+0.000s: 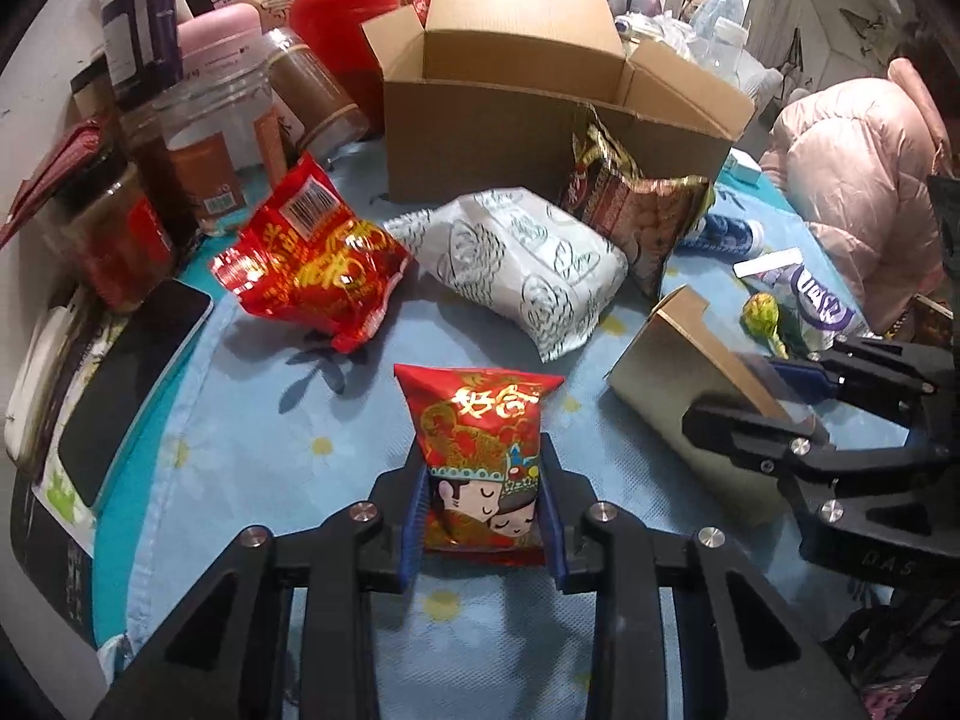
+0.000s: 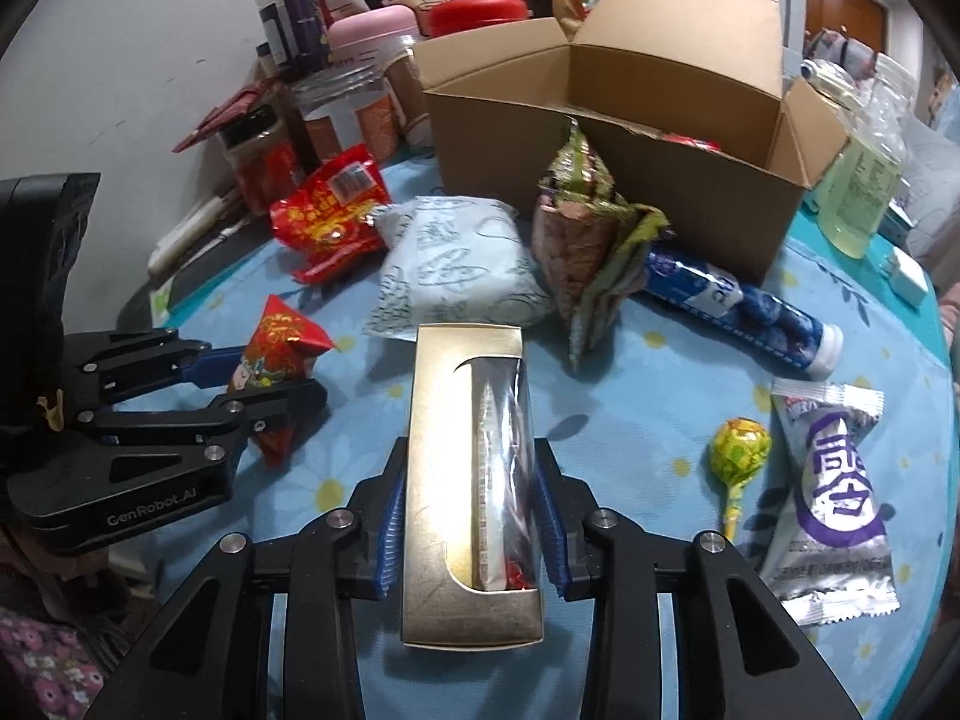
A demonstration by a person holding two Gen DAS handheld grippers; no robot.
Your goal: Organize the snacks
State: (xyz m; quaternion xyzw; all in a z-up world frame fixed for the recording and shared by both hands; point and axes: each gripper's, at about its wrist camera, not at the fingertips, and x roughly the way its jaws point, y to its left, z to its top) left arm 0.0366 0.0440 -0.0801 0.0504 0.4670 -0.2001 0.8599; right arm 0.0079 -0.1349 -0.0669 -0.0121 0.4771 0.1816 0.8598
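We have both snacks gripped above the tabletop's near edge: left gripper (image 1: 486, 516) clamps the red packet (image 1: 480, 456), right gripper (image 2: 471, 516) the gold box (image 2: 456, 480). Next, probably, both go into the cardboard box (image 2: 606, 180) at the far edge.

A small red foil snack packet (image 1: 480, 456) printed with two cartoon faces stands upright, pinched at its sides. A gold window box (image 2: 471, 480) with a wrapped bar behind its clear panel lies lengthwise, clamped at both long sides. On the blue flowered cloth lie a crumpled red bag (image 1: 312, 252) showing its barcode, a white pouch with a leaf pattern (image 1: 516, 264) just beside it, a green-brown foil bag (image 2: 585, 240) leaning against the open cardboard box (image 2: 630, 180), a blue tube (image 2: 744, 306), a yellow-green lollipop (image 2: 739, 450) and a silver-purple sachet (image 2: 831, 498).
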